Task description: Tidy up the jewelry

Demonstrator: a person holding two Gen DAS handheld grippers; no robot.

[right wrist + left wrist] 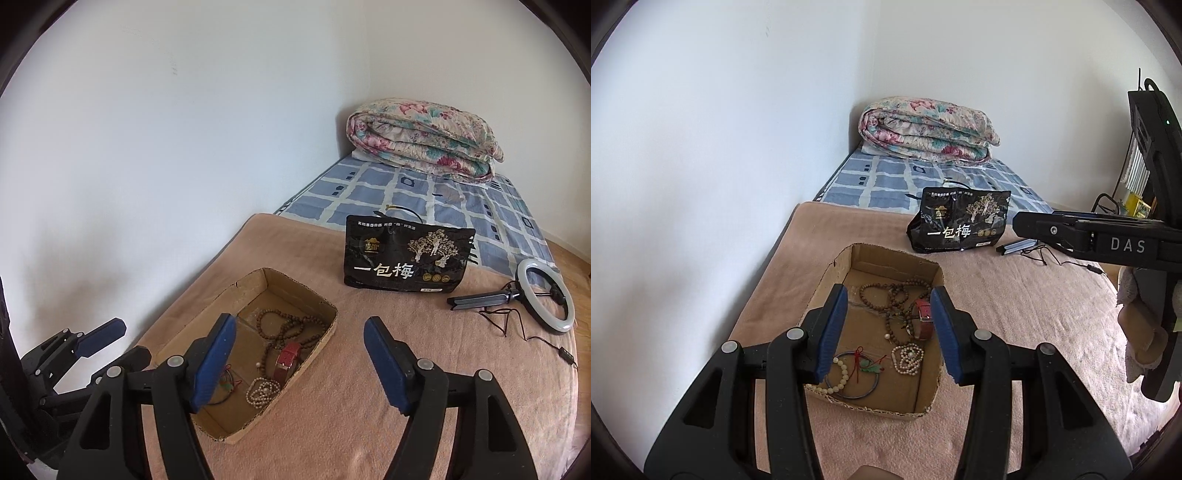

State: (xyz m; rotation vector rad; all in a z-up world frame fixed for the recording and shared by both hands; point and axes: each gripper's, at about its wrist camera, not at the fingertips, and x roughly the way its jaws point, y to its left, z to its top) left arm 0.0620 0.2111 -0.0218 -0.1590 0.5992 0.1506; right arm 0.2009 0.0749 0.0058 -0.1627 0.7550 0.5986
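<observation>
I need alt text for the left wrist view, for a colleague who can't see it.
The left tongs hang open and empty above a cardboard box on a pink blanket; inside lie brown bead strands, a red watch, a pearl string and a blue bangle. Behind stands a black snack bag.

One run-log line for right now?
left gripper: open, empty | right gripper: open, empty | jewelry: all in cardboard box | red watch beside brown beads
</observation>
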